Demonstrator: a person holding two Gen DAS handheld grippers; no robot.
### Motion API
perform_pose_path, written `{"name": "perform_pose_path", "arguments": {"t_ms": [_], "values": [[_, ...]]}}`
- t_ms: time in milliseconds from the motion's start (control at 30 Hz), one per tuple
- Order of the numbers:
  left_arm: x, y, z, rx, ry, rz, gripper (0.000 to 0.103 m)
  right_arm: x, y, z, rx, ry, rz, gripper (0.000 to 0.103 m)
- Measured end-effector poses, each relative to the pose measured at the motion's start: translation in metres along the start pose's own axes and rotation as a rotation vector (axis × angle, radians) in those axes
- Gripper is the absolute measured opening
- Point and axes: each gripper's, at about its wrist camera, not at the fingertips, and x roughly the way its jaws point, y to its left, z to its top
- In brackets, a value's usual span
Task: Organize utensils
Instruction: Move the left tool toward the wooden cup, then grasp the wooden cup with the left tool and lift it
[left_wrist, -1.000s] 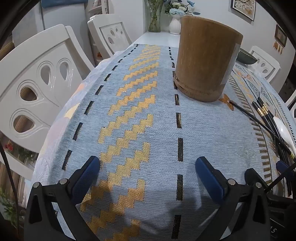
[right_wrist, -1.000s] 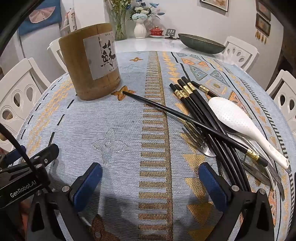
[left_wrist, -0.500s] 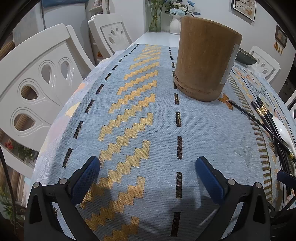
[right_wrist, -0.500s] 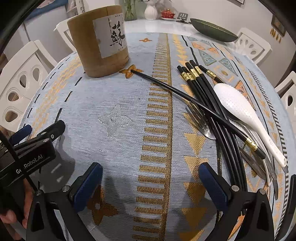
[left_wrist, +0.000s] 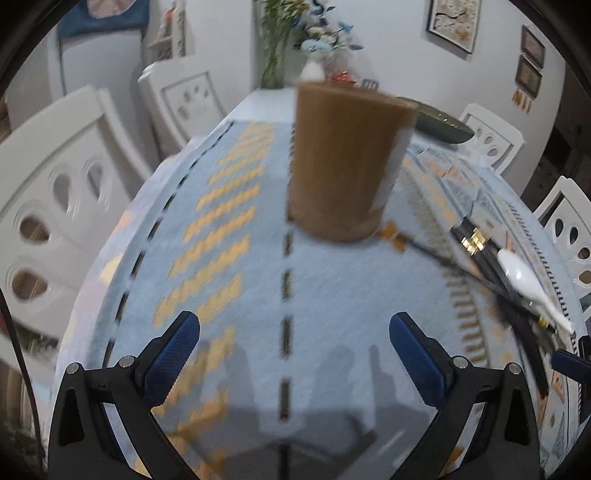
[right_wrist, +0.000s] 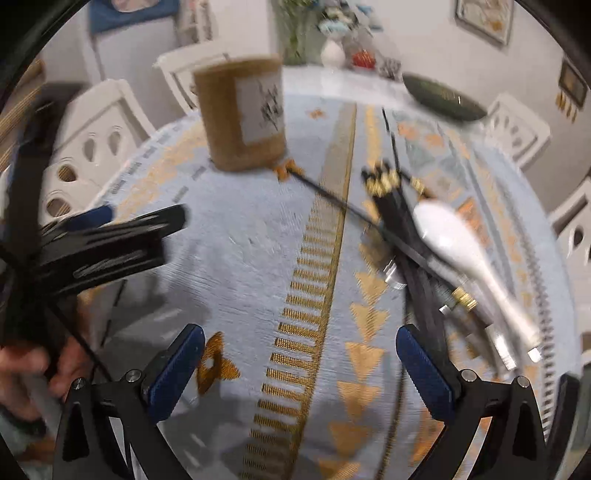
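A brown bamboo holder (left_wrist: 347, 162) (right_wrist: 243, 114) with a white label stands upright on the blue patterned tablecloth (left_wrist: 258, 258). To its right lies a pile of black chopsticks (right_wrist: 399, 221) (left_wrist: 480, 254), a white spoon (right_wrist: 465, 251) (left_wrist: 524, 280) and metal cutlery (right_wrist: 498, 343). My left gripper (left_wrist: 293, 332) is open over bare cloth, short of the holder. My right gripper (right_wrist: 299, 347) is open above the cloth, its right finger close to the chopstick pile. The left gripper's body (right_wrist: 110, 240) shows at the left of the right wrist view. Both views are blurred.
White chairs (left_wrist: 55, 206) (right_wrist: 513, 129) ring the table. A dark oval dish (right_wrist: 443, 96) and a vase of flowers (right_wrist: 332, 51) stand at the far end. A person's hand (right_wrist: 26, 373) holds the left tool at the lower left.
Both grippers have risen and pulled back, so the holder and the pile look smaller and farther. The utensils have not moved. Both stay open.
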Motion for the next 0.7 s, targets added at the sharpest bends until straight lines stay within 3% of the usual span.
{"name": "perform_pose_path", "arguments": {"t_ms": [233,633,700], "values": [[0.031,-0.019,0.049,0.027,-0.061,0.003,0.102,-0.013,-0.025,0.027,-0.064,-0.026,-0.062,0.103],[0.058,-0.03,0.071,0.053,-0.102,0.005,0.103,0.015,-0.064,0.051,-0.061,0.001,-0.05,0.103],[0.061,-0.033,0.071,0.065,-0.111,-0.002,0.099,0.019,-0.067,0.053,-0.052,0.001,-0.041,0.103]]}}
